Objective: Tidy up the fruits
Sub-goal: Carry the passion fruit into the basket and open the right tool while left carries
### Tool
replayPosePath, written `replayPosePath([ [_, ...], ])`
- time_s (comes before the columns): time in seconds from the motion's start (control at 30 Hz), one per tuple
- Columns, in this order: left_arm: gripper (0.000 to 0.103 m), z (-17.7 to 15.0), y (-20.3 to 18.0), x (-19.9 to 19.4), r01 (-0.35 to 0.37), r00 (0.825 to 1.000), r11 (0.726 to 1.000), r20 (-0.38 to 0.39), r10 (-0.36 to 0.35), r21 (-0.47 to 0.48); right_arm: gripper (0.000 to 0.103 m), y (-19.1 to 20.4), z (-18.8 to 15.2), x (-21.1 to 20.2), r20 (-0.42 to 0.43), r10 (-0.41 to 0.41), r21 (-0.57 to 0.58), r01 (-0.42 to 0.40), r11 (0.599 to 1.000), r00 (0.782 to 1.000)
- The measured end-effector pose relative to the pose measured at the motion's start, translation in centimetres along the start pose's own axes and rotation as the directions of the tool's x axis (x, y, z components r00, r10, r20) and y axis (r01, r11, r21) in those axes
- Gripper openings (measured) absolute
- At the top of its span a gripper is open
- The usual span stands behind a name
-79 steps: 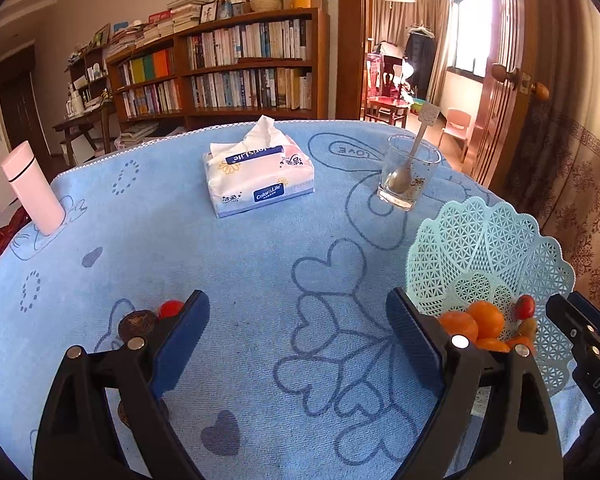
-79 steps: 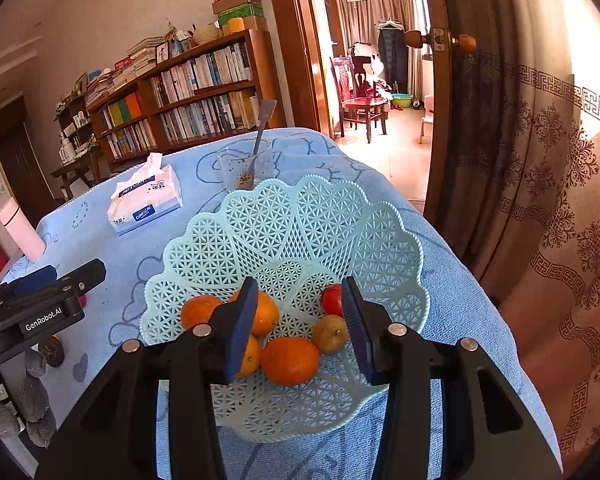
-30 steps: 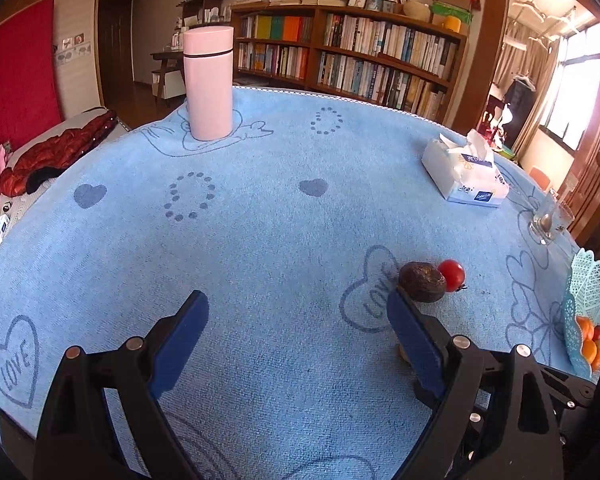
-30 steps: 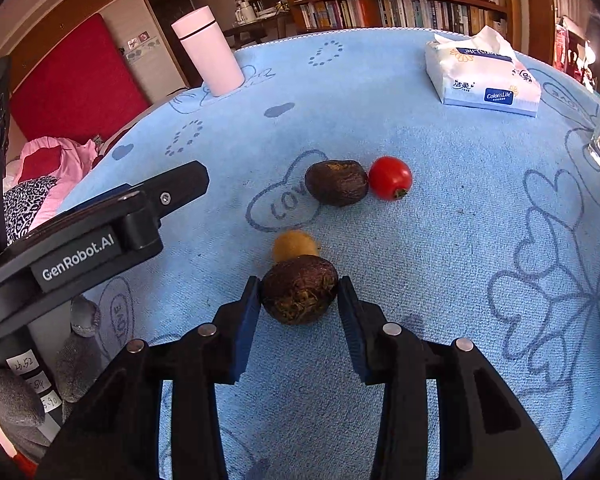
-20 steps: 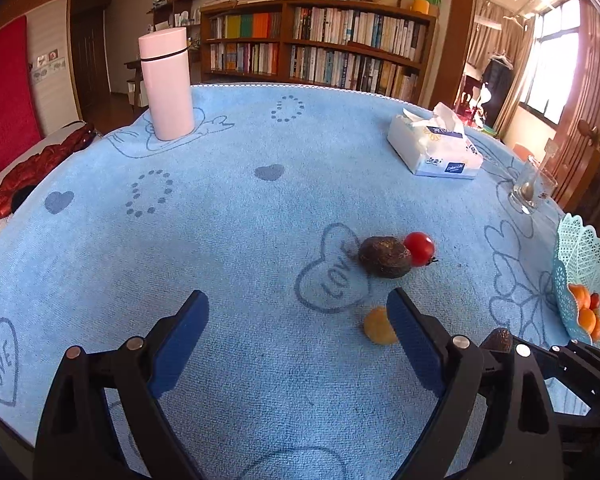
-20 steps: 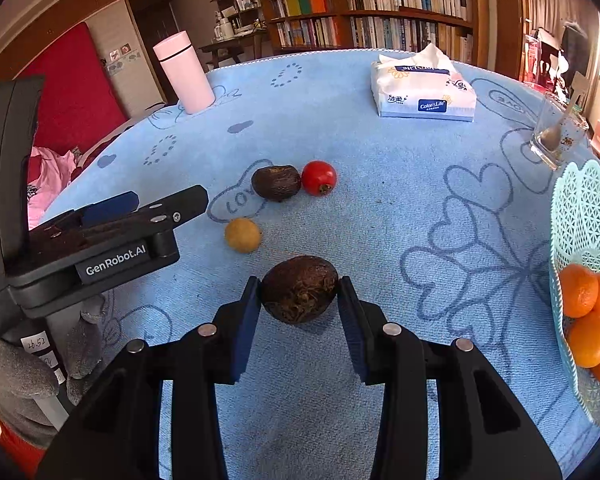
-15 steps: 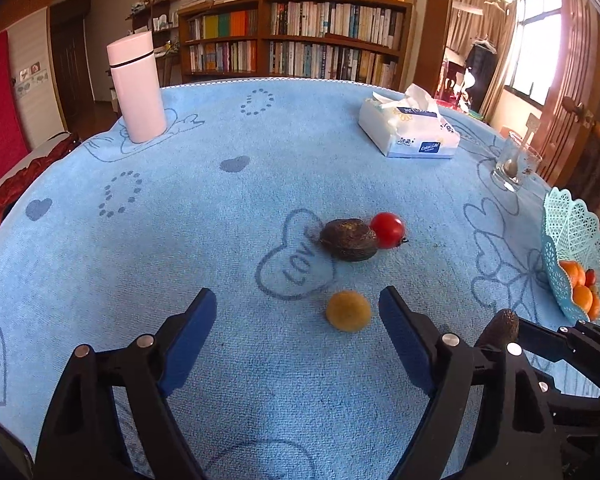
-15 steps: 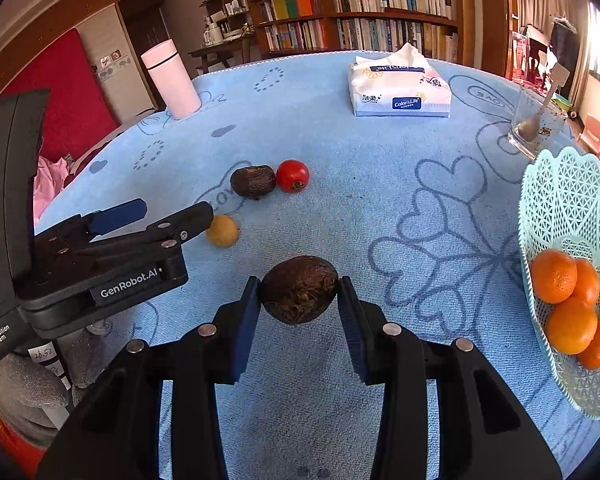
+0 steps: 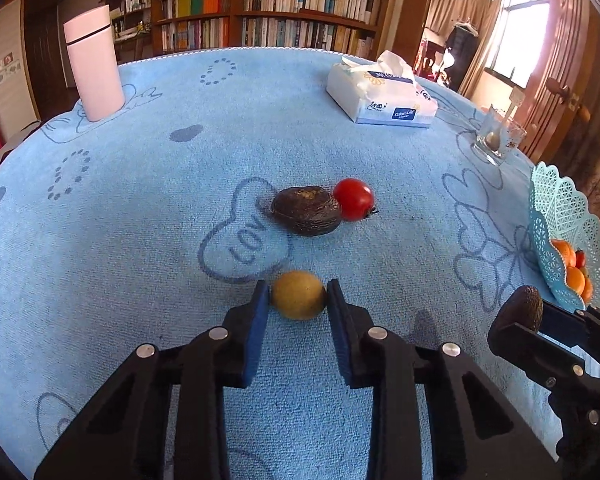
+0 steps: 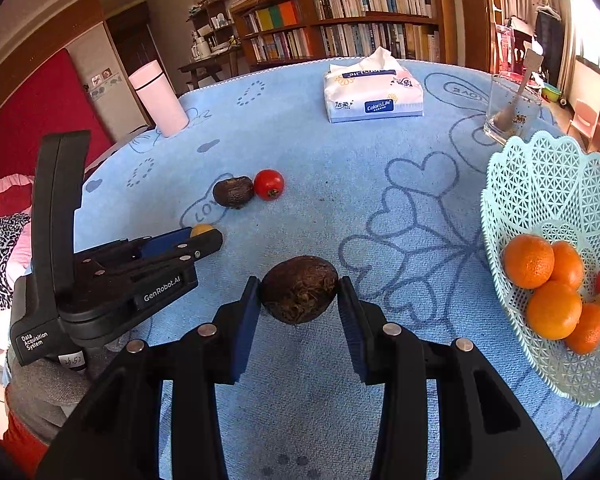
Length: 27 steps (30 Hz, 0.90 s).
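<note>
A small yellow fruit (image 9: 298, 295) lies on the blue tablecloth (image 9: 140, 240). My left gripper (image 9: 298, 300) has its jaws closing on it, and the blue pads touch both its sides. My right gripper (image 10: 299, 292) is shut on a dark wrinkled fruit (image 10: 299, 288), held above the cloth left of the mint lattice basket (image 10: 540, 168). Several oranges (image 10: 540, 280) and a small red fruit lie in that basket. A second dark fruit (image 9: 306, 210) and a red tomato (image 9: 353, 199) rest side by side just beyond the yellow one.
A tissue pack (image 9: 380, 96) lies at the back, a glass with a spoon (image 9: 496, 140) stands back right, and a pink bottle (image 9: 94, 64) back left. The basket sits at the table's right edge. A gloved hand (image 10: 40, 392) holds the left gripper.
My left gripper swung round from the bare cloth, dropped to the yellow fruit and closed from wide open onto it. The right gripper carried the dark fruit rightward toward the basket.
</note>
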State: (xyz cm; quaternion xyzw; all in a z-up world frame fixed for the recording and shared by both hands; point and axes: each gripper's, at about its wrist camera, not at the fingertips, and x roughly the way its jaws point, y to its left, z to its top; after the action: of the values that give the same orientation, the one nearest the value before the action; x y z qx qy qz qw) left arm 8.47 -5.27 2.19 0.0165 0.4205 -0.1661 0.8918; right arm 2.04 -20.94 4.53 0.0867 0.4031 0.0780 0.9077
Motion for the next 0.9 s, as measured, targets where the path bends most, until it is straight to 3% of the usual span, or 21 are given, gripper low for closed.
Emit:
replayPosePath([
  [0.27,0.029,-0.2,-0.6,-1.0,-0.012,1.0,1.0,0.023,0.011,0.017,0.041,-1.6,0.4,-2.2,0.055,-0.027,0.047,0.024,0.999,0.998],
  [0.6,0.029,0.0,-2.3,-2.3,-0.001,0.999,0.999,0.049,-0.001,0.046,0.04,-5.9,0.8,-5.4,0.123,-0.131,0.134,0.115,0.984,0.984],
  [0.9,0.029,0.1,-4.0,-2.8,0.013,0.998,0.997,0.057,-0.018,0.075,0.04,-11.2,0.3,-7.2,0.126,-0.229,0.244,0.194,0.95,0.965],
])
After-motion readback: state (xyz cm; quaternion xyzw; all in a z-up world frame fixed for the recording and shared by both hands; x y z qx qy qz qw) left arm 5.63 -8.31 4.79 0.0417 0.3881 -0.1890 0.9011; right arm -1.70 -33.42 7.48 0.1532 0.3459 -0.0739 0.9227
